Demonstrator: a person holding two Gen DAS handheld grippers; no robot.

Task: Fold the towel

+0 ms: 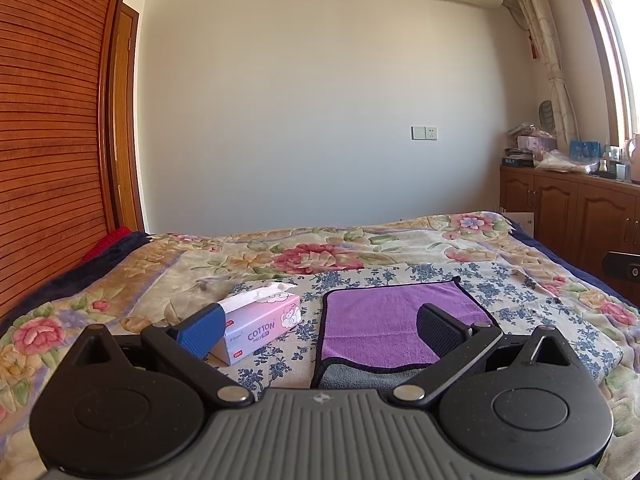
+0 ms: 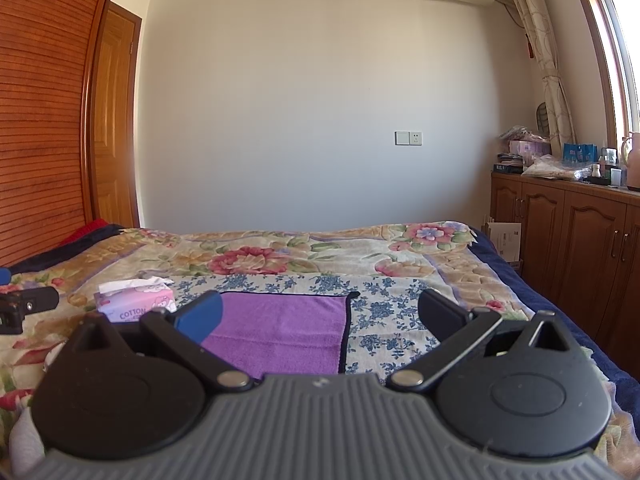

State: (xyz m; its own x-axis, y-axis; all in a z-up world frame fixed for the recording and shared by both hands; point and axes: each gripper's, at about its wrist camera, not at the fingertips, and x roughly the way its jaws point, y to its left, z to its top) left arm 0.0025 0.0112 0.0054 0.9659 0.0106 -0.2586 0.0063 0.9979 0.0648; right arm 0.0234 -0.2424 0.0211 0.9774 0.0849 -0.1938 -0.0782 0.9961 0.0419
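A purple towel with black edging and a grey underside lies on the bed, its near edge turned back so grey shows. My left gripper is open and empty, held above the towel's near left part. The towel also shows in the right wrist view. My right gripper is open and empty, above the towel's near right edge. Part of the left gripper shows at the left edge of the right wrist view.
A pink and white tissue box stands just left of the towel. The towel lies on a blue-flowered cloth over a floral blanket. Wooden cabinets with clutter stand to the right, a slatted wardrobe to the left.
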